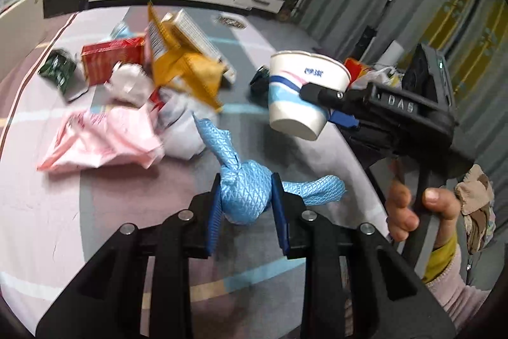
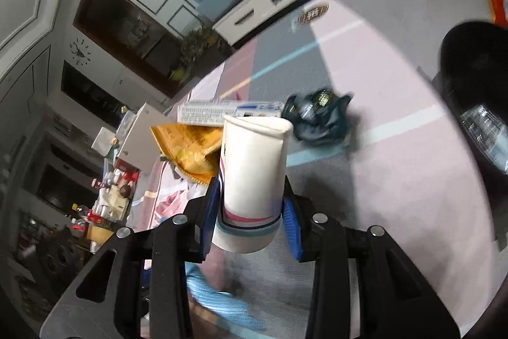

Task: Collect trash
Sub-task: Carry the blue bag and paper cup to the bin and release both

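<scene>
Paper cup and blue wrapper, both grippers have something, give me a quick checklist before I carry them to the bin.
1. Left gripper clamped on the blue wrapper: ok.
2. Right gripper clamped on the paper cup: ok, held near its base.
3. Cup empty: cannot tell, its inside is hidden.
4. Wrapper's loose ends clear of the mat: cannot tell.
5. Black bin within view: ok, at the right edge of the right wrist view.
6. Pile cleared: not ok, the pink bag, yellow packet and red box remain.

Quilted light-blue wrapper [image 1: 246,189], striped white cup [image 1: 301,94]
</scene>
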Motion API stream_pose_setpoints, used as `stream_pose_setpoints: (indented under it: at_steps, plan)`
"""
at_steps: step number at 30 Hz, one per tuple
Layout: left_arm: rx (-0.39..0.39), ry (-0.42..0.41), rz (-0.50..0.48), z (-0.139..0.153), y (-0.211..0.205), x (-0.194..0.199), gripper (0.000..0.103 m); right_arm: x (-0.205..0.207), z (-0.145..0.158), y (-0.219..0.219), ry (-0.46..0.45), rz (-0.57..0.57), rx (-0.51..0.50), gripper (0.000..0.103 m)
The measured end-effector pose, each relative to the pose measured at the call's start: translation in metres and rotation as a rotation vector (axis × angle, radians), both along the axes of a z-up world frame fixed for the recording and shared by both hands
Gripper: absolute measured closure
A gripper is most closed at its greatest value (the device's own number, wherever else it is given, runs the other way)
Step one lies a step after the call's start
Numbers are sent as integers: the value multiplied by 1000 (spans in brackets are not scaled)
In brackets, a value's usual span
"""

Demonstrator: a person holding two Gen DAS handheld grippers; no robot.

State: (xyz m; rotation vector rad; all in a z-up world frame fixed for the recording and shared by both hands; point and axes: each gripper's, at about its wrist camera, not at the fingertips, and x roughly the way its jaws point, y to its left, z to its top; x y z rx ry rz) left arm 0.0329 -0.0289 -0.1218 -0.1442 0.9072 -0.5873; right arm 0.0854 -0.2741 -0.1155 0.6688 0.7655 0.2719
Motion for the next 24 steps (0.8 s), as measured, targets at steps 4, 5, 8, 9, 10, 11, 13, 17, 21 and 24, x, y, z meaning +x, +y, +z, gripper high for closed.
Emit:
stream_pose_setpoints:
  at_steps: [4, 5, 8, 9, 10, 11, 13, 17, 21, 24]
  plan:
    - [-38, -59, -10, 18, -7, 0, 73, -12, 9, -21, -55, -23, 31, 65]
    - [-48, -78, -13, 23, -10, -2, 73, -15, 11, -29, -65, -44, 34, 65]
    - [-68, -113, -17, 32, -19, 0, 73, -23, 13, -48, -74, -95, 45, 65]
    - [-72, -123, -20, 36, -24, 2, 73, -24, 15, -53, -73, -111, 45, 65]
    - [-70, -130, -23, 38, -28, 2, 73, -27, 15, -59, -73, -131, 38, 65]
    - [-69, -137, -30, 41, -35, 4, 73, -30, 17, -66, -79, -152, 29, 65]
    - [-72, -140, -42, 46, -49, 10, 73, -36, 21, -74, -90, -181, 14, 65]
    - [-57, -152, -69, 51, -82, 26, 73, -53, 24, -104, -105, -274, -27, 65]
    - [-44, -157, -101, 51, -119, 36, 73, -73, 20, -142, -104, -377, -34, 65]
    - [-46, -149, -124, 50, -151, 44, 73, -88, 21, -168, -98, -473, -70, 65]
